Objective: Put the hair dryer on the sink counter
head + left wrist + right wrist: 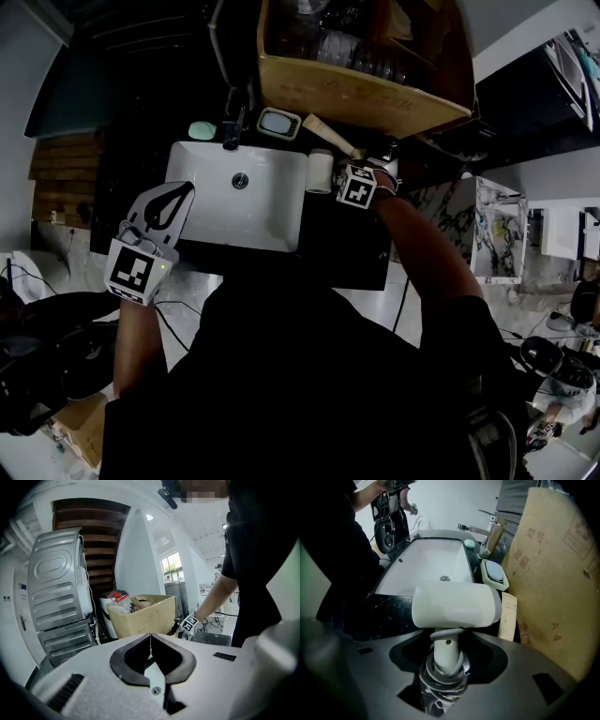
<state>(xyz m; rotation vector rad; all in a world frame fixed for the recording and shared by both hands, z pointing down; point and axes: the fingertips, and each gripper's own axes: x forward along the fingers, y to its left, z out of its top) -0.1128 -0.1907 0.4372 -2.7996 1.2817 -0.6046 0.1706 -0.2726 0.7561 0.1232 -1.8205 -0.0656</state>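
The white hair dryer (454, 604) has its cord wound round its handle, and its barrel lies crosswise over the black sink counter (393, 606), just right of the white basin (426, 559). My right gripper (447, 656) is open: the jaws stand wide, with dark gaps on both sides of the handle between them. In the head view the dryer (321, 171) shows as a pale cylinder beside the basin (211, 220), in front of the right gripper (339, 180). My left gripper (178, 197) hangs at the basin's near left corner, shut and holding nothing; its tips (150, 635) meet.
A large cardboard box (356, 94) overhangs the back of the counter, close to the right gripper's right side (553, 573). At the back of the basin stand a faucet (232, 127), a green soap (202, 130) and a white dish (494, 573). To the left are a metal appliance (56, 588) and another carton (143, 616).
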